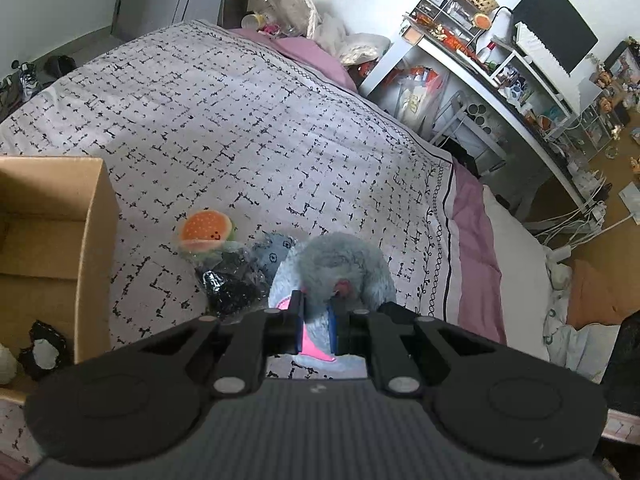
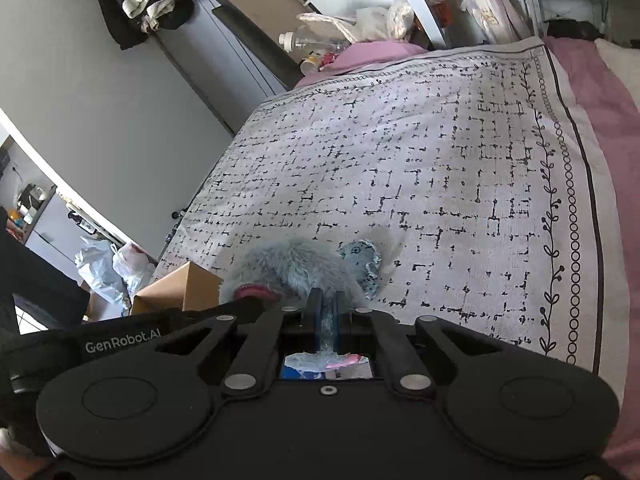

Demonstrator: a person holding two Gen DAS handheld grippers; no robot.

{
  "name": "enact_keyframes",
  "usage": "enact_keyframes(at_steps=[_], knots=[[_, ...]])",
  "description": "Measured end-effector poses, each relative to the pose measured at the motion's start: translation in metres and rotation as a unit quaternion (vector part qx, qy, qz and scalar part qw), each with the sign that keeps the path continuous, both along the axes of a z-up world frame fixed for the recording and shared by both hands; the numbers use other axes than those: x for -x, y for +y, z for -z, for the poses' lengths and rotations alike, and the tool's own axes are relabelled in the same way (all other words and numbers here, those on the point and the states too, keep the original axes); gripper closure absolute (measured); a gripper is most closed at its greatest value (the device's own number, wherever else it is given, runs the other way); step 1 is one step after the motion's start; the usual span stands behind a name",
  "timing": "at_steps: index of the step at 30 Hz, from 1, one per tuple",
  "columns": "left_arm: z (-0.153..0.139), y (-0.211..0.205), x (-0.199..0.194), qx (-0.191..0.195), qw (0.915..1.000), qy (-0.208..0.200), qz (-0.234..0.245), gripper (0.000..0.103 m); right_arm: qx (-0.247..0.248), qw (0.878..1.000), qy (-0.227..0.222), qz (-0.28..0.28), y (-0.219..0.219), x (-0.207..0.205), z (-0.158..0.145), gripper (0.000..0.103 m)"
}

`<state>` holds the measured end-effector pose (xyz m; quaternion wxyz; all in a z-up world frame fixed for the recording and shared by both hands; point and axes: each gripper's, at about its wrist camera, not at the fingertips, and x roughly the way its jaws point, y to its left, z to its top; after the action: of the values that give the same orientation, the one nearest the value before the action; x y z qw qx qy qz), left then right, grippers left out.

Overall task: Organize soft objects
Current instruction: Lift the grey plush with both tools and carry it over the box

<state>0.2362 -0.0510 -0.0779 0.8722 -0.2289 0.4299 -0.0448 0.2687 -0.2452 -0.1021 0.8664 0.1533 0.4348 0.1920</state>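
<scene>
A fluffy grey plush (image 1: 344, 264) with pink parts is held above the patterned bedspread (image 1: 240, 120). My left gripper (image 1: 318, 304) is shut on its lower edge. My right gripper (image 2: 326, 304) is shut on a thin grey part of the same plush (image 2: 292, 268). An orange burger-shaped plush (image 1: 206, 232) lies on the bed just left of it, beside a crumpled black bag (image 1: 230, 284) and a small grey patterned item (image 1: 272, 254). An open cardboard box (image 1: 52, 240) stands at the left, with small items inside.
A cluttered white desk (image 1: 500, 80) with a monitor (image 1: 556, 32) stands right of the bed. Bottles and bags (image 1: 280, 8) sit at the bed's far end. Cables lie on the floor at right. White plastic bags (image 2: 108, 268) sit on the floor beyond the box.
</scene>
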Motion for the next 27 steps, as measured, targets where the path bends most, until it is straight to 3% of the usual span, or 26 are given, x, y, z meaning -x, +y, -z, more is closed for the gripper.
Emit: enact_keyframes(at_steps=[27], knots=[[-0.039, 0.088, 0.046, 0.020, 0.9988, -0.040, -0.022, 0.092, 0.035, 0.998, -0.049, -0.029, 0.095, 0.042, -0.053, 0.098]])
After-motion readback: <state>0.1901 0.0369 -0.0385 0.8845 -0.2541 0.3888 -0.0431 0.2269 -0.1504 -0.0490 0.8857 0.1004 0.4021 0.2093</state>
